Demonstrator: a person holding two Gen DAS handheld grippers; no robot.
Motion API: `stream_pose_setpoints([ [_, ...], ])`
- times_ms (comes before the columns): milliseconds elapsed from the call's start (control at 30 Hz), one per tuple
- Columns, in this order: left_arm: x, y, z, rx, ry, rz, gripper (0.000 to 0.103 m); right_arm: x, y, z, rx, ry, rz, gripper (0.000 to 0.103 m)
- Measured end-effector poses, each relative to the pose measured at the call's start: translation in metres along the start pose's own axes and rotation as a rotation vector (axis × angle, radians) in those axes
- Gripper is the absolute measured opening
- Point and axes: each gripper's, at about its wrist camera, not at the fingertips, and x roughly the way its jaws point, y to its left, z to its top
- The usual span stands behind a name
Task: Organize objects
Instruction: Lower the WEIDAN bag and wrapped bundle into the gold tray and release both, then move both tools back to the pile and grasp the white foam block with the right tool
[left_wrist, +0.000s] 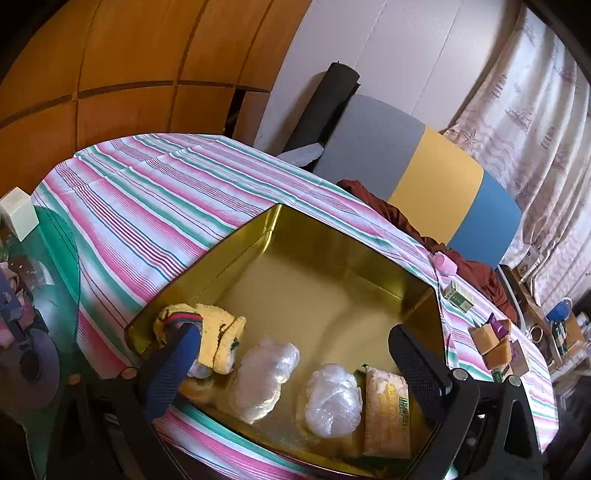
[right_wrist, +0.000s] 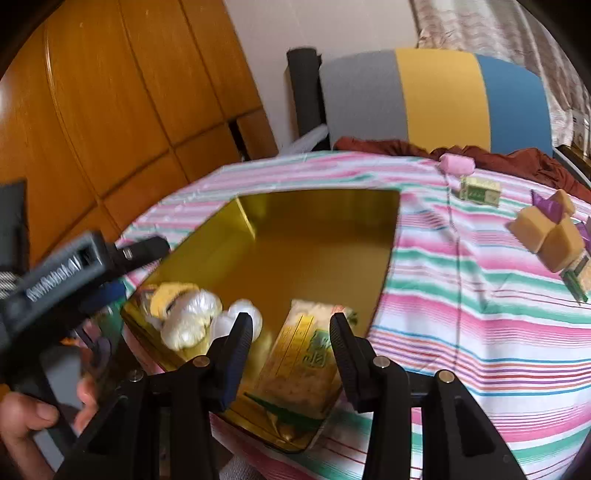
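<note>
Left wrist view: a gold tin (left_wrist: 317, 258) sits open on a desk (left_wrist: 147, 206) covered in a pink, green and white striped cloth. Along the tin's lower edge in the frame lie a yellow knitted cloth (left_wrist: 218, 336) at lower left, two clear plastic bundles (left_wrist: 266, 376) in the middle and a yellow snack packet (left_wrist: 388, 413) at lower right. The left hand-held gripper (left_wrist: 295, 369) hangs over these with its jaws spread as wide as they go and nothing between the pads, though its left finger overlaps the yellow cloth. At the right edge of the frame, outside the tin, a pink roll (left_wrist: 445, 264), a small green carton (left_wrist: 458, 297) and a cluster of tan blocks (left_wrist: 493, 343) with purple wrappers remain on the cloth. Right wrist view: the same tin (right_wrist: 317, 236) fills the middle of the frame, with the snack packet (right_wrist: 306, 365) at lower centre. The right hand-held gripper (right_wrist: 291, 332) stands with its jaws fairly narrow, one either side of the packet's upper end; whether the pads press on it cannot be told. The pink roll (right_wrist: 456, 164), green carton (right_wrist: 480, 190) and tan blocks (right_wrist: 546, 236) lie at upper right, well apart from the tin. A hand (right_wrist: 33, 417) holds the other gripper at lower left. By the look of it, the sorting is about half done: four things are in the tin and at least three groups are left outside.
</note>
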Motion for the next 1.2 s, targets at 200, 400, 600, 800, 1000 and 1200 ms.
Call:
stream_pose_setpoints([
  [200, 0.002, -0.008, -0.005, 0.021, 0.018, -0.018, 0.103, -0.020, -0.024, 0.008, 0.066, -0.053, -0.036, 0.044],
  [400, 0.001, -0.024, -0.011, 0.060, 0.054, -0.061, 0.103, -0.028, -0.049, 0.004, 0.111, -0.054, -0.080, 0.044],
  [600, -0.004, -0.053, -0.026, 0.145, 0.087, -0.120, 0.103, -0.027, -0.088, 0.000, 0.200, -0.034, -0.164, 0.048],
  [800, -0.009, -0.084, -0.041, 0.241, 0.121, -0.174, 0.103, -0.036, -0.128, -0.009, 0.231, -0.018, -0.253, 0.049],
  [1000, -0.015, -0.123, -0.055, 0.296, 0.183, -0.268, 0.103, -0.050, -0.180, -0.026, 0.293, 0.003, -0.354, 0.049],
  [1200, -0.010, -0.165, -0.071, 0.355, 0.229, -0.326, 0.103, -0.076, -0.231, -0.037, 0.333, -0.015, -0.457, 0.049],
])
